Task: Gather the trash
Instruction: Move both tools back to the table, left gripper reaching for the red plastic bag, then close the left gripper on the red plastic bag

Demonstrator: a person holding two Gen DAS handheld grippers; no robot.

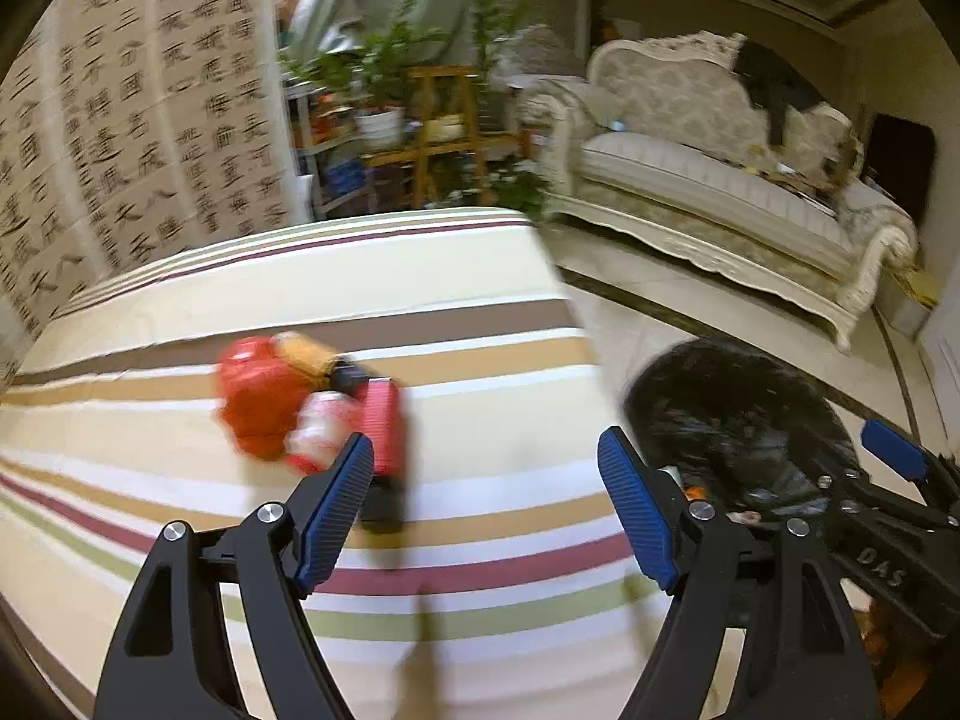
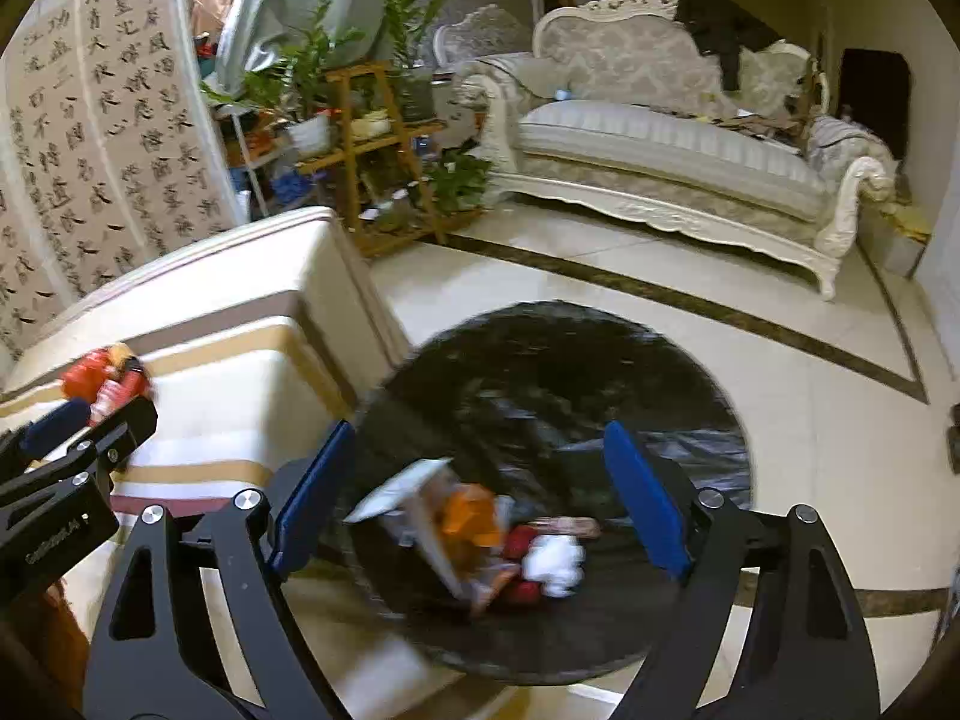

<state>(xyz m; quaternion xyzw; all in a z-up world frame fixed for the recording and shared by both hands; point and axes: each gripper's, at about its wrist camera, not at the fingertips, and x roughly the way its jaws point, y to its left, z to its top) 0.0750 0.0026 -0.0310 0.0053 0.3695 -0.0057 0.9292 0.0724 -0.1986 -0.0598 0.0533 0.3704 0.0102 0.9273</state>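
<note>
My left claw [image 1: 486, 468] stands wide over the striped tablecloth [image 1: 480, 276], nothing between its blue pads [image 1: 336, 504]. The trash left on the table, a blurred heap of red and orange wrappers [image 1: 270, 402] with a red ribbed pack [image 1: 384, 426] lying against it, sits at about eleven o'clock from that claw, the pack just beyond the tip of the left pad; whether pad and pack touch I cannot tell. At two o'clock from the left claw, off the table's edge, is the bin lined with a black bag [image 1: 732, 414], and my right claw's blue fingertip [image 1: 894, 450] shows over its far side at three o'clock. My right claw [image 2: 480, 498] is also spread wide, gripping nothing, and hangs above the open mouth of the black bag [image 2: 540, 360]. Down inside the bag, straight ahead between my right pads, lie a white card or box flap [image 2: 402, 489], an orange wrapper [image 2: 471, 516], something red [image 2: 519, 540] and a crumpled white piece [image 2: 555, 558], all blurred. From the right claw the table's heap of wrappers [image 2: 105, 381] is at ten o'clock, with my left claw's black frame [image 2: 90, 450] just in front of it. The cream sofa [image 2: 660, 144] stands across the tiled floor [image 2: 810, 432] at one o'clock.
</note>
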